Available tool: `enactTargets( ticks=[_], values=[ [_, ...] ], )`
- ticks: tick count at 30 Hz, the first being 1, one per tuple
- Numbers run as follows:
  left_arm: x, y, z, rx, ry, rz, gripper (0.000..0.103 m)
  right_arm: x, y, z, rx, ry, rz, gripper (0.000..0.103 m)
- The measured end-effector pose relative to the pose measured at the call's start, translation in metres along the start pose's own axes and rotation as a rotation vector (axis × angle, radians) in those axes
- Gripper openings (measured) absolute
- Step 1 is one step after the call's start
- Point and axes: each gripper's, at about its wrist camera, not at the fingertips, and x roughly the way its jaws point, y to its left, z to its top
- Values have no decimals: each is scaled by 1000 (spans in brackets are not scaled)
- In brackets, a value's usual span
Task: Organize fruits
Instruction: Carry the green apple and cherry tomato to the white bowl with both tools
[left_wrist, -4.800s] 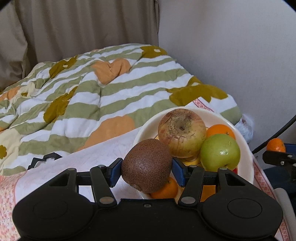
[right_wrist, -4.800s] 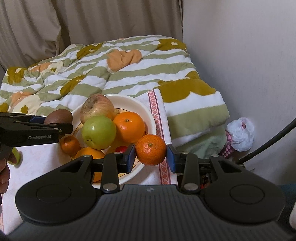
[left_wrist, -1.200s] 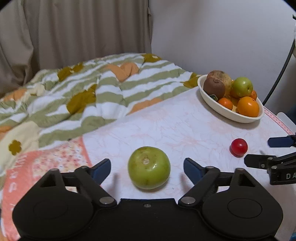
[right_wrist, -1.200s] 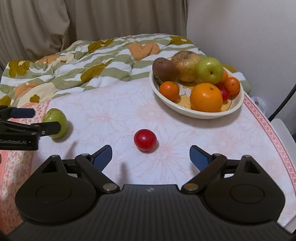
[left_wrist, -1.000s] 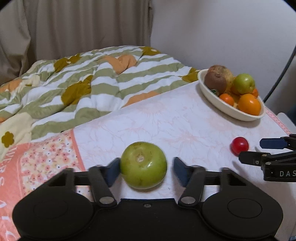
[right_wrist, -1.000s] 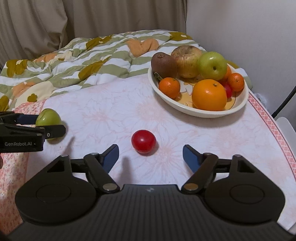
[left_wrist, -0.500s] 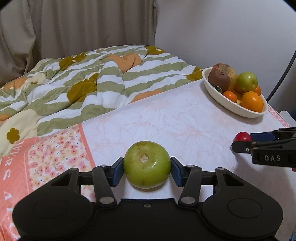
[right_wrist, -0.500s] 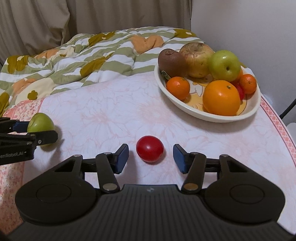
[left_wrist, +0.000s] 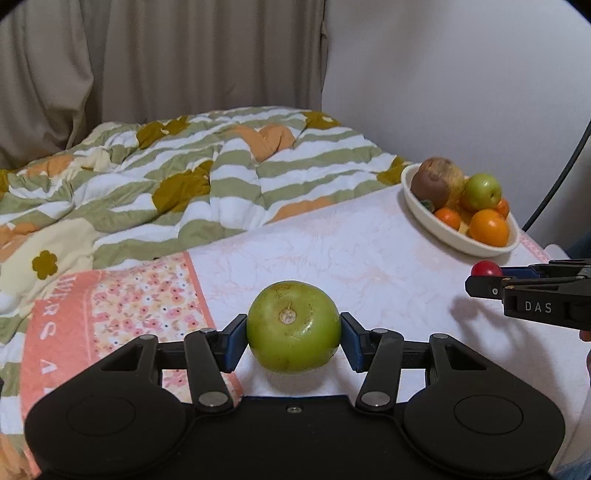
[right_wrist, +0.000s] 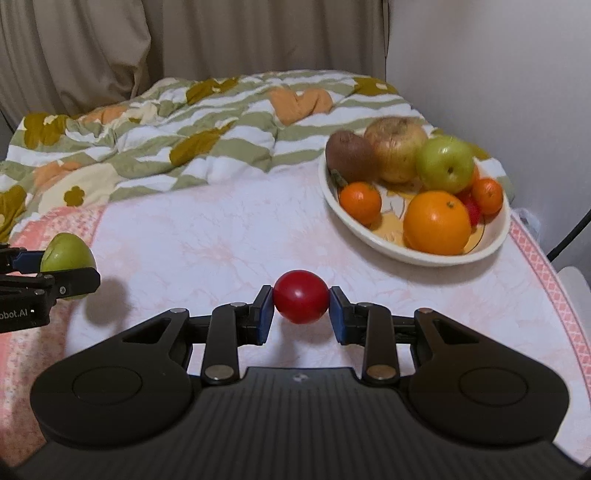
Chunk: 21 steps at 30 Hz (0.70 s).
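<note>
The smooth green fruit, round and squat, sits pinched between the left gripper's blue jaws, its underside hidden. The glossy red fruit is likewise clamped in the right gripper. Far right on the cloth-covered bench, the cream bowl holds piled fruit, some half-hidden.

Both wrist views angle down, close – sharing the bowl.
</note>
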Motion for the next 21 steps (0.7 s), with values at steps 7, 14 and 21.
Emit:
enactTargets(
  ticks=[7, 14, 21],
  values=[
    [-32, -17, 15, 11, -62, -10, 57, -40, -8, 11, 9, -44, -7, 47],
    [-49, -50, 36, 23, -119, -14, 57, -70, -38, 24, 22, -84, -18, 47],
    [-49, -95, 57, 1, -162, 10, 57, -82, -85, 38, 25, -109, 11, 47]
  ],
)
